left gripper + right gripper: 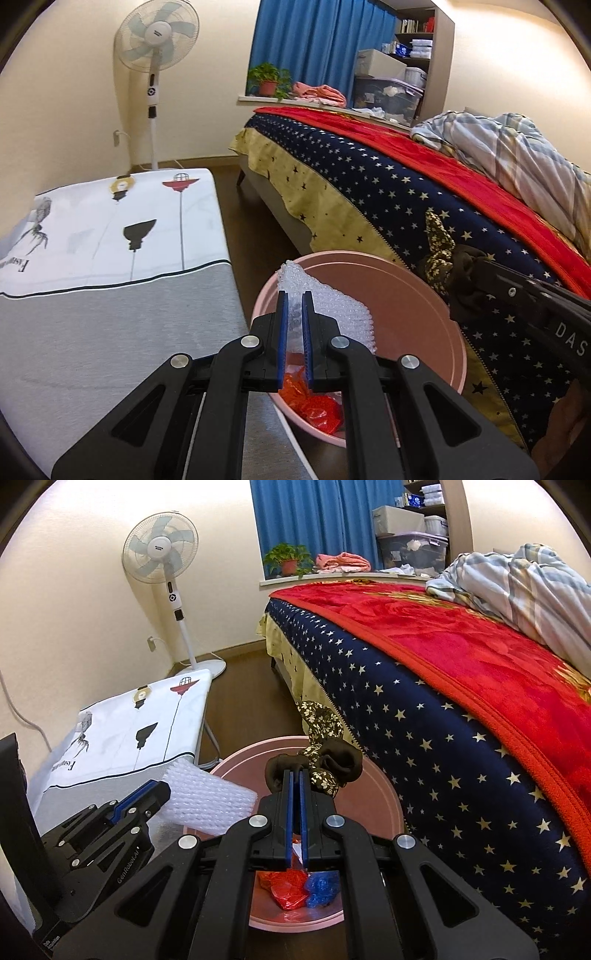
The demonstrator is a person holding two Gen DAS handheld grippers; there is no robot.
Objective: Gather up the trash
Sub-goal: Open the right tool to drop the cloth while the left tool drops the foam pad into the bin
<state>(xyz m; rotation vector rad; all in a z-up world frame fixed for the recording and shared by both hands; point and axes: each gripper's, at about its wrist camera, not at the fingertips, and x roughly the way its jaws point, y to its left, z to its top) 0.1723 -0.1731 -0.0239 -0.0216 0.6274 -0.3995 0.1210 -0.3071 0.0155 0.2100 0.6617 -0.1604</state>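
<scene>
We are pinching bubble wrap (325, 306) in the closed left hand-held gripper (294, 295) and a floral cloth scrap (321, 753) in the closed right hand-held gripper (296, 773), both over the pink bin (424, 295) beside the bed (443, 709).

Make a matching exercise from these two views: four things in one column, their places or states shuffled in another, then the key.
Things:
1. clear bubble wrap sheet
2. brown floral cloth scrunchie
3. crumpled red plastic bag
4. round pink plastic basin

Places or states:
A. lying inside the basin
B. on the floor beside the bed
C. clamped in the left gripper
D. clamped in the right gripper

Pairs: 1-C, 2-D, 3-A, 4-B
</scene>
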